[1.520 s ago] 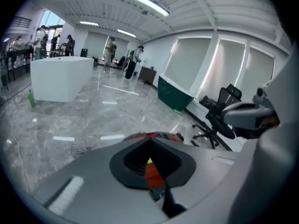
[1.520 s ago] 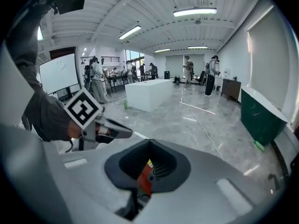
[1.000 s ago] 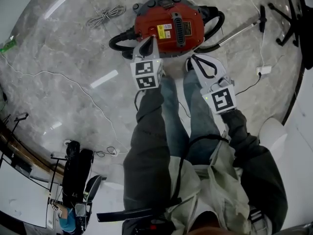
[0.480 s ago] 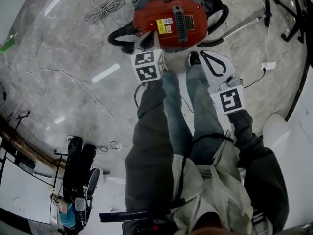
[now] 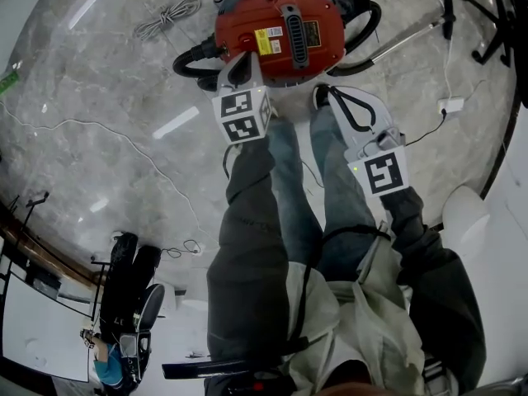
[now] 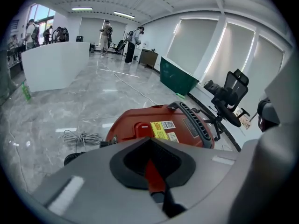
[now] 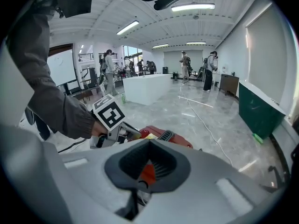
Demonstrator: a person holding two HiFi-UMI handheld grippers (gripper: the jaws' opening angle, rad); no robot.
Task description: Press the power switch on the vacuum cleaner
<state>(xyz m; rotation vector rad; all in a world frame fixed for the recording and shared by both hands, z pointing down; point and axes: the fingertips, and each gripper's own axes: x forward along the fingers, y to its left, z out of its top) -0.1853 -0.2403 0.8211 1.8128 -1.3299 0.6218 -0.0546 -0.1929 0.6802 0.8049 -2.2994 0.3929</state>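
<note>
- Left gripper (image 6: 150,139): jaws are sitting closed, tips meeting, nothing clamped. Only red shell is showing through the gap behind the tips.
- Those tips are pointing down at the near-left part of the vacuum cleaner (image 5: 280,23), just short of a raised red button (image 6: 140,126) next to a yellow label (image 6: 162,124). Whether they are touching the shell can't be told from any view.
- Right gripper (image 7: 149,143): jaws are also resting together and carrying nothing. It is hanging near the vacuum cleaner's near-right edge, clear of it, and is looking across at the left gripper.
- The person's sleeves (image 5: 247,221) are running back from both grippers, with jeans (image 5: 330,180) between them.
- The vacuum cleaner, a round red canister, is standing on the grey marble floor (image 5: 107,97) directly ahead of the person's feet. A black vent strip (image 5: 294,25) is running across its top.
- A black hose (image 5: 194,56) is curling out from its left side, with another loop showing on the right side.
- A metal wand (image 5: 404,46) is lying on the floor to the right, angling away.
- A coiled cable (image 5: 169,19) is lying left of the canister, apart from it.
- A white adapter (image 5: 452,106) with a cord is sitting further right, and a chair base (image 5: 495,7) is showing in the far right corner.
</note>
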